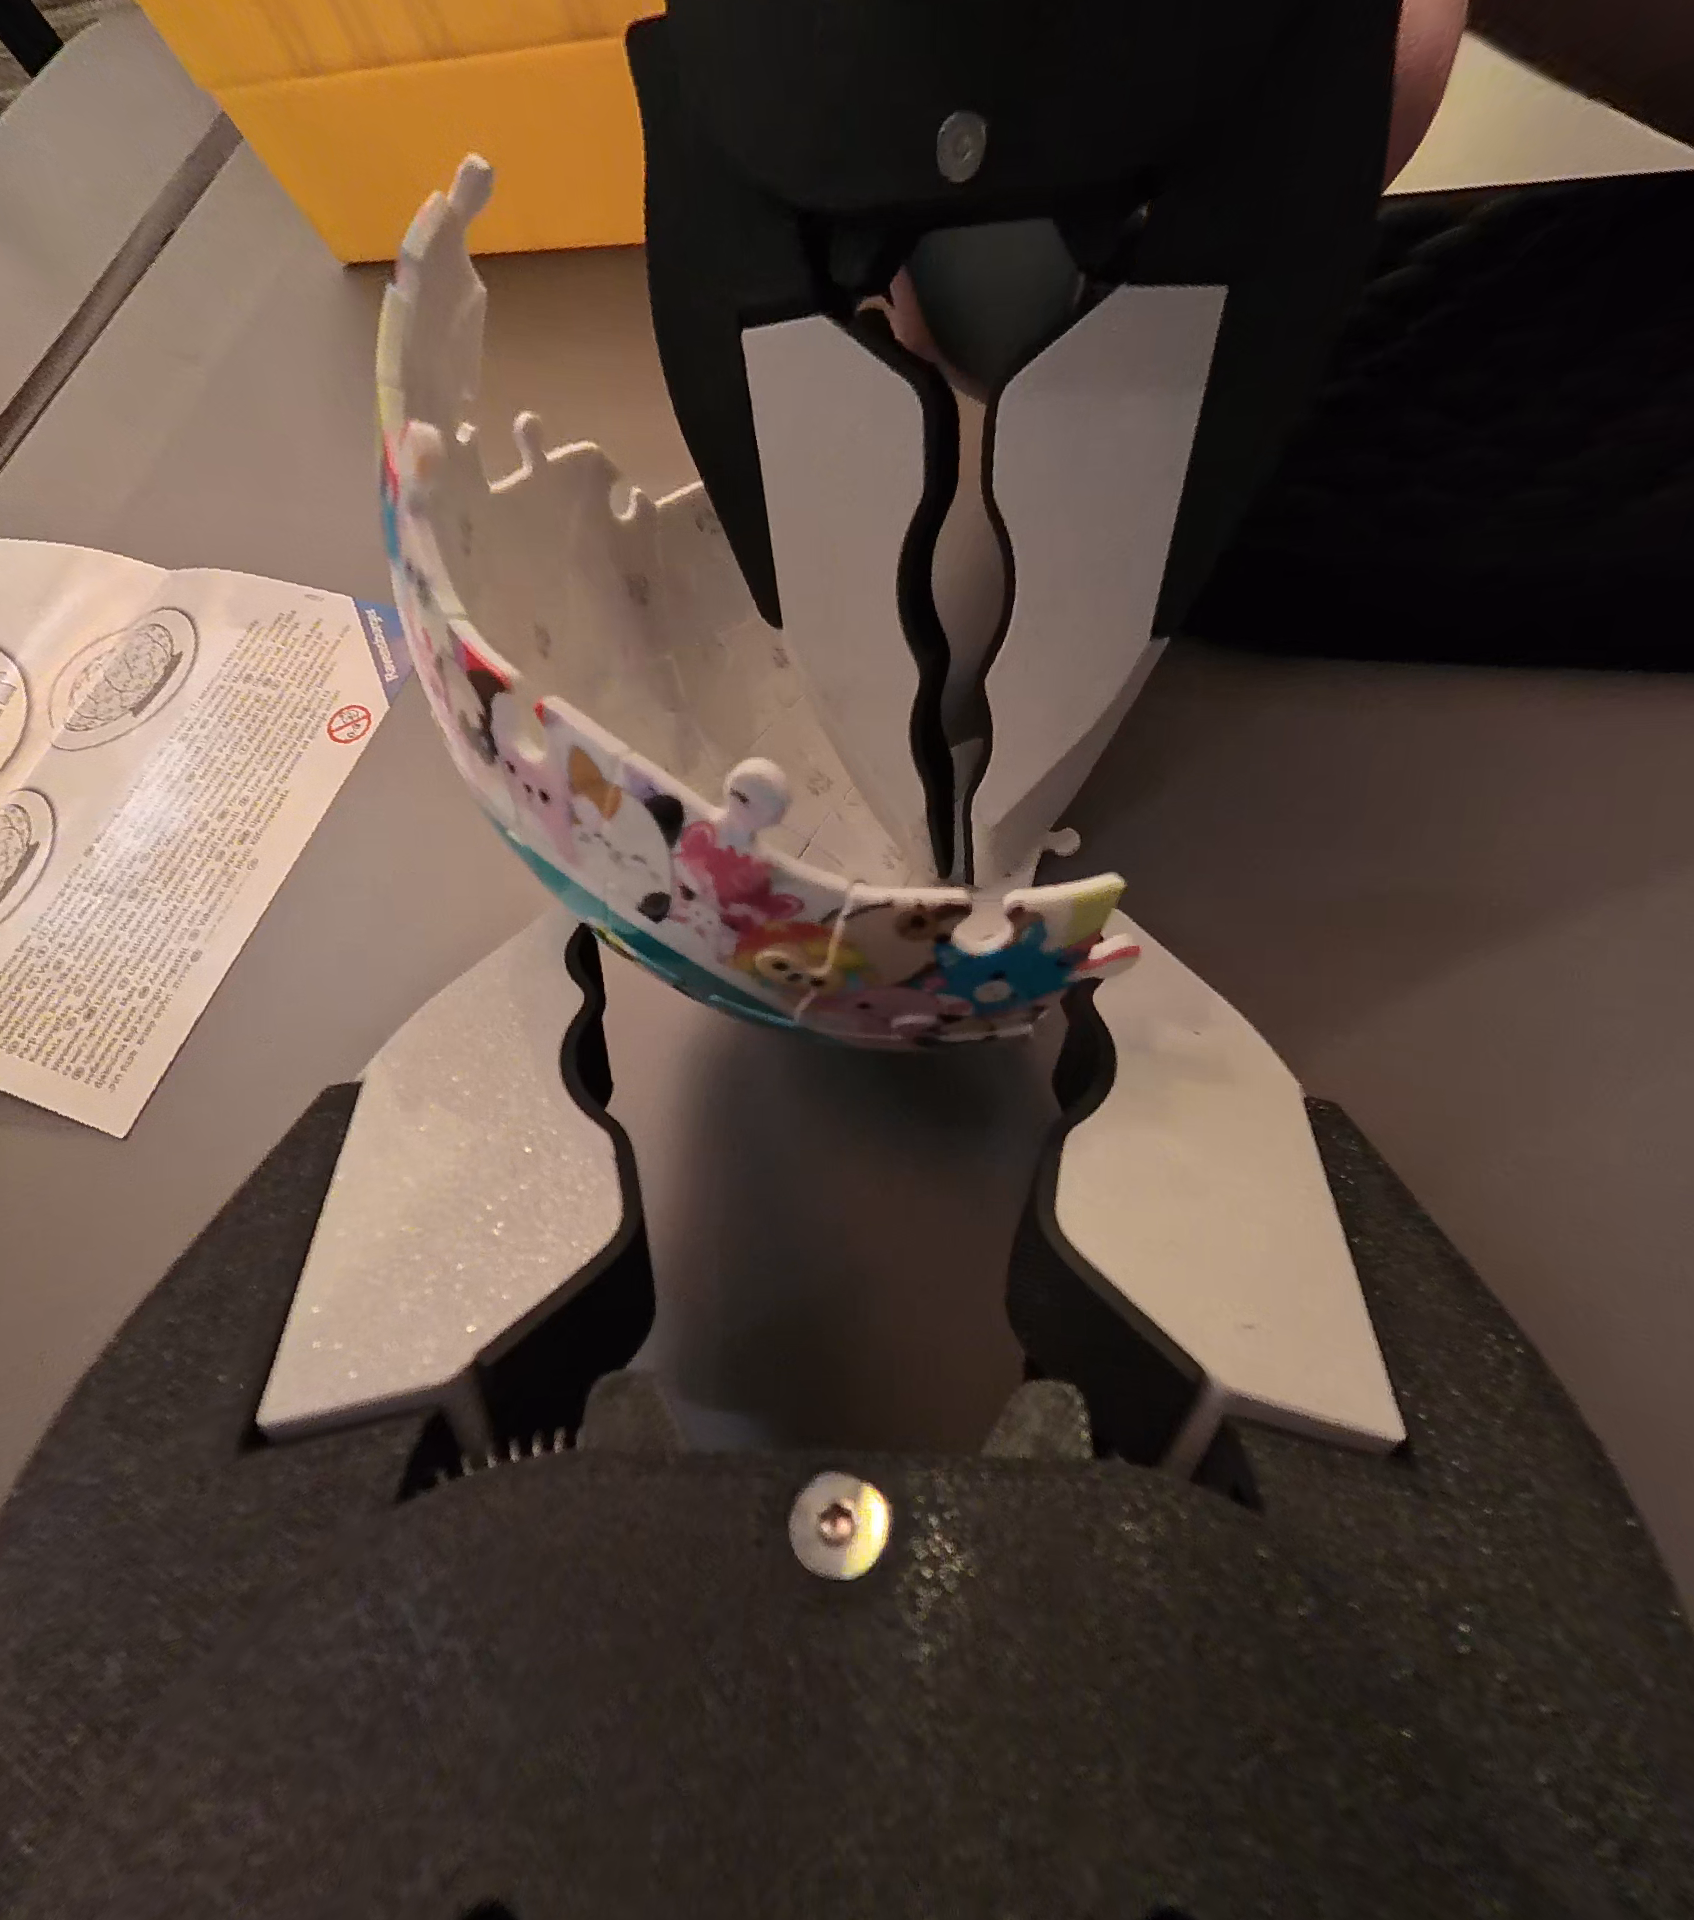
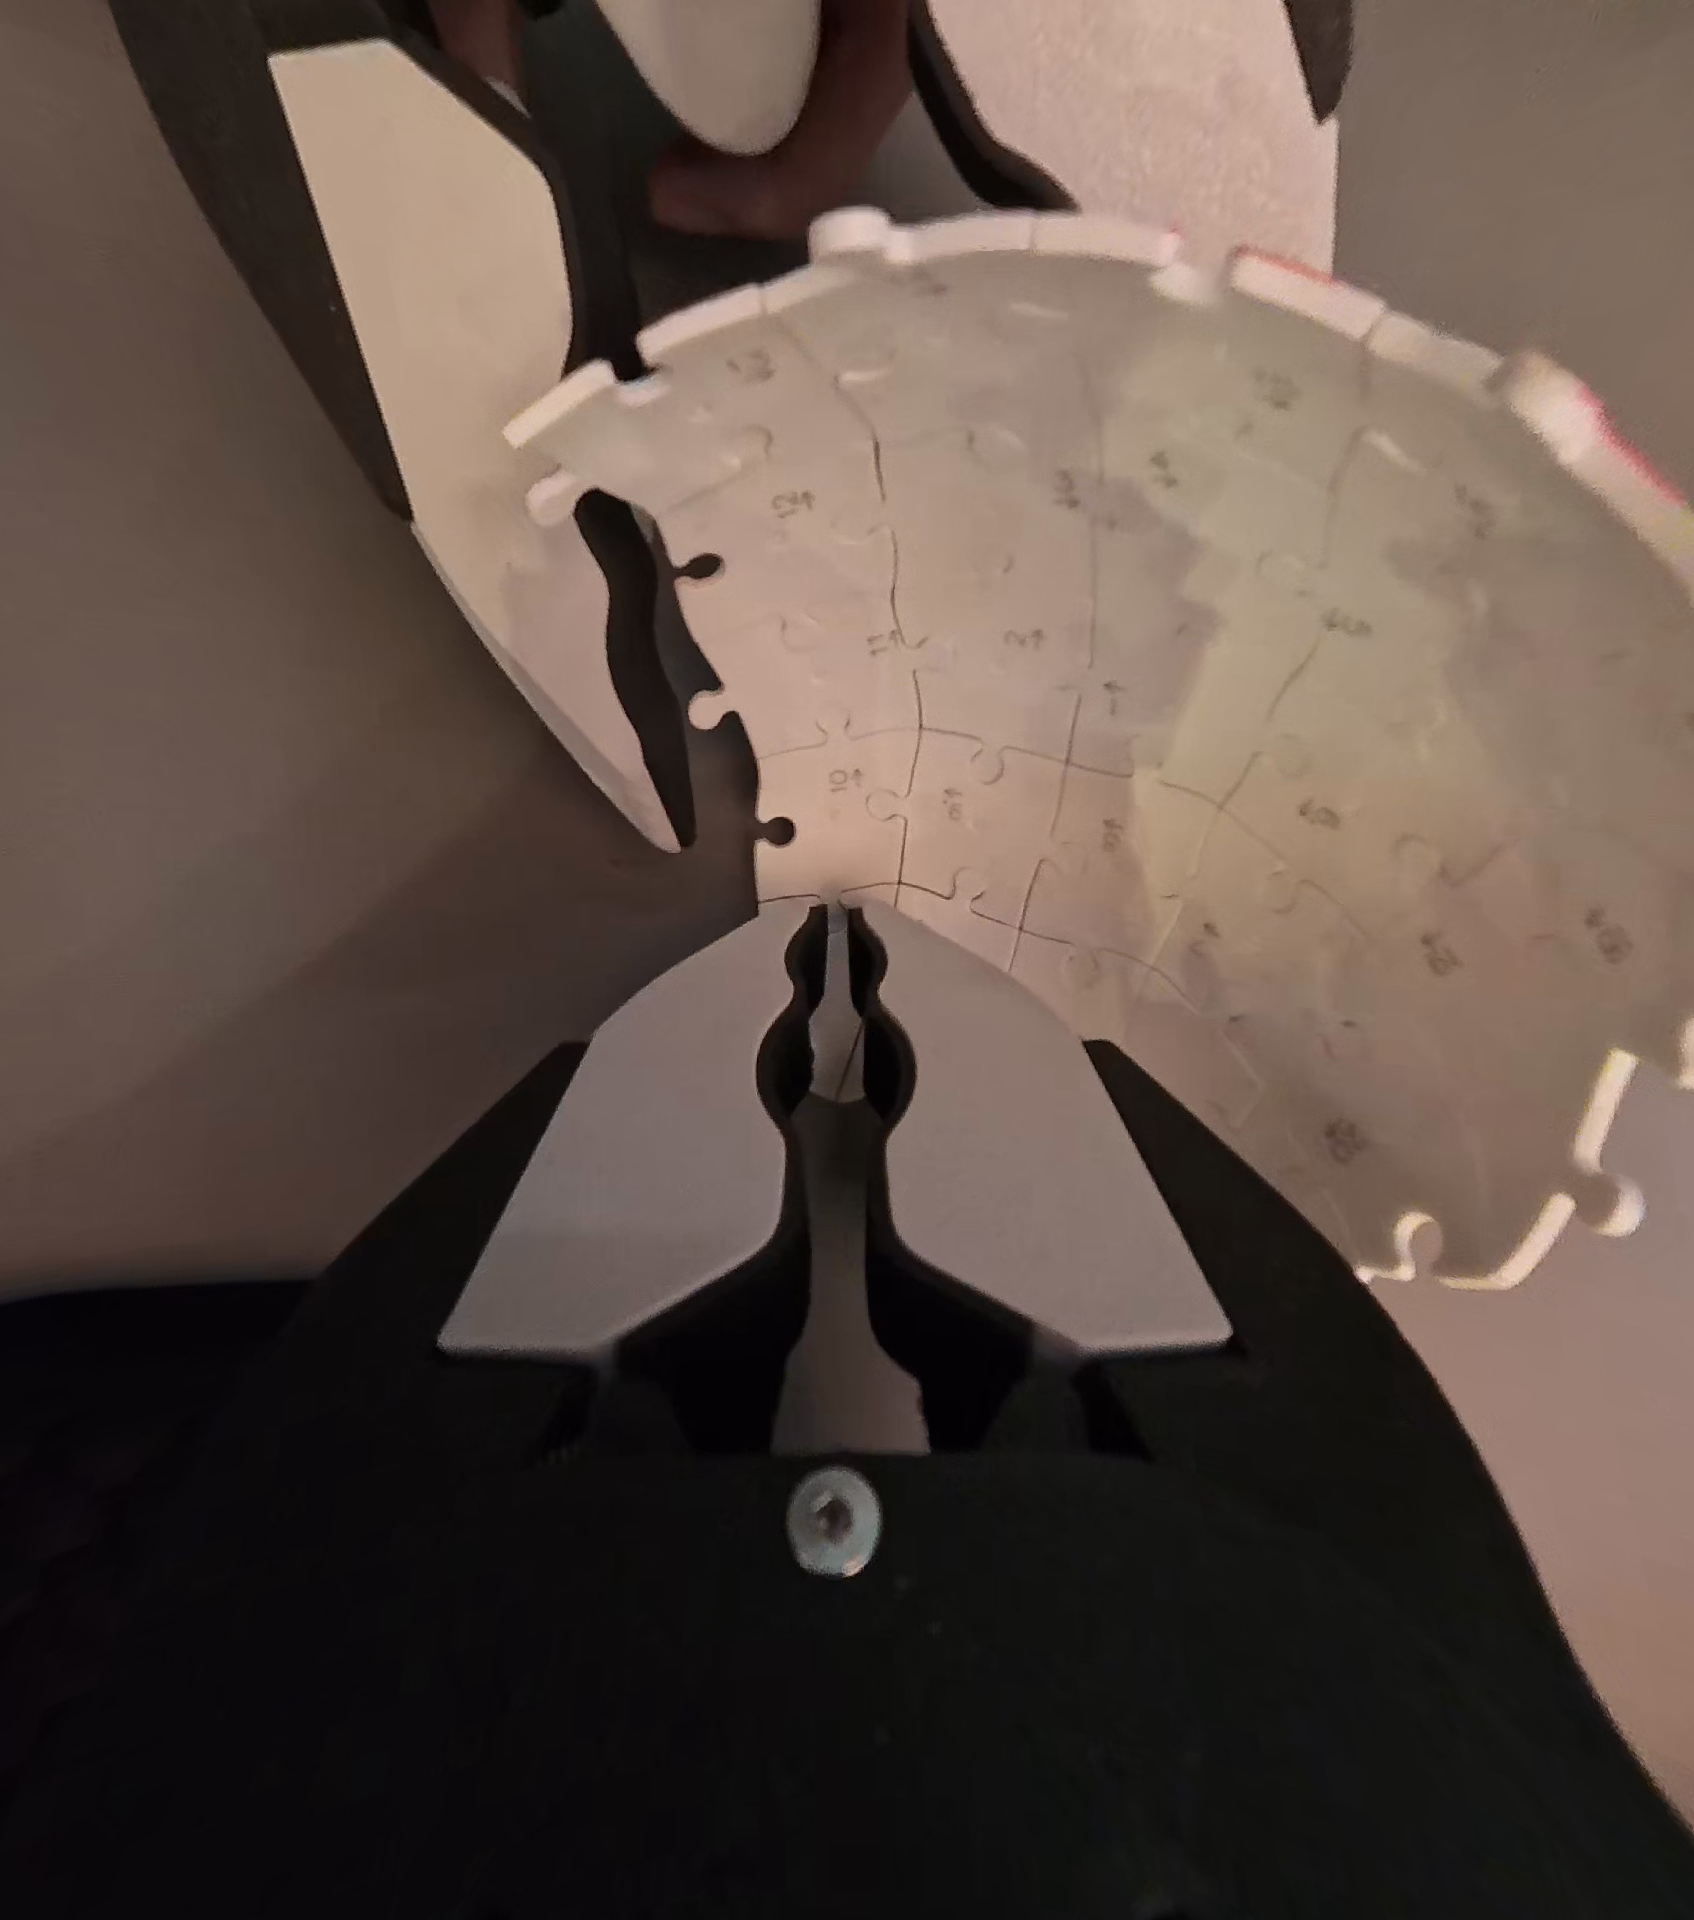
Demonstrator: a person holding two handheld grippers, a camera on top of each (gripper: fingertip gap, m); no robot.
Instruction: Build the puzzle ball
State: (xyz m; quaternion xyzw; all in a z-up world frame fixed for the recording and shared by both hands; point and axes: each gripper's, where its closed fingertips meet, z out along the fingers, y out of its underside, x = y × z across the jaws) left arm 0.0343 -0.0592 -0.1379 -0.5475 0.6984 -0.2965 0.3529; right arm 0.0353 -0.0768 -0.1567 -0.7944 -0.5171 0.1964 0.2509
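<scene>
1. The right tool (image 1: 952,868) reaches across from the far side and pinches the near rim of the half-built puzzle ball (image 1: 614,727), its fingers closed to a sliver on the shell's edge.
2. The left tool (image 1: 838,997) stands wide and holds nothing; the shell's coloured outside sits just ahead of its spread fingers, above the grey counter (image 1: 1445,831).
3. In the right wrist view the white, numbered inside of the shell (image 2: 1186,675) fans out to the right of that pinch (image 2: 838,914), with the left tool (image 2: 656,727) beyond its notched edge.
4. A folded instruction sheet (image 1: 116,779) lies well left, and a yellow box (image 1: 427,114) sits behind.
5. To my eye, the shell wants support: close the left tool gently on the rim, not the curved face, so seams don't pop.
6. No loose piece shows in either view.
</scene>
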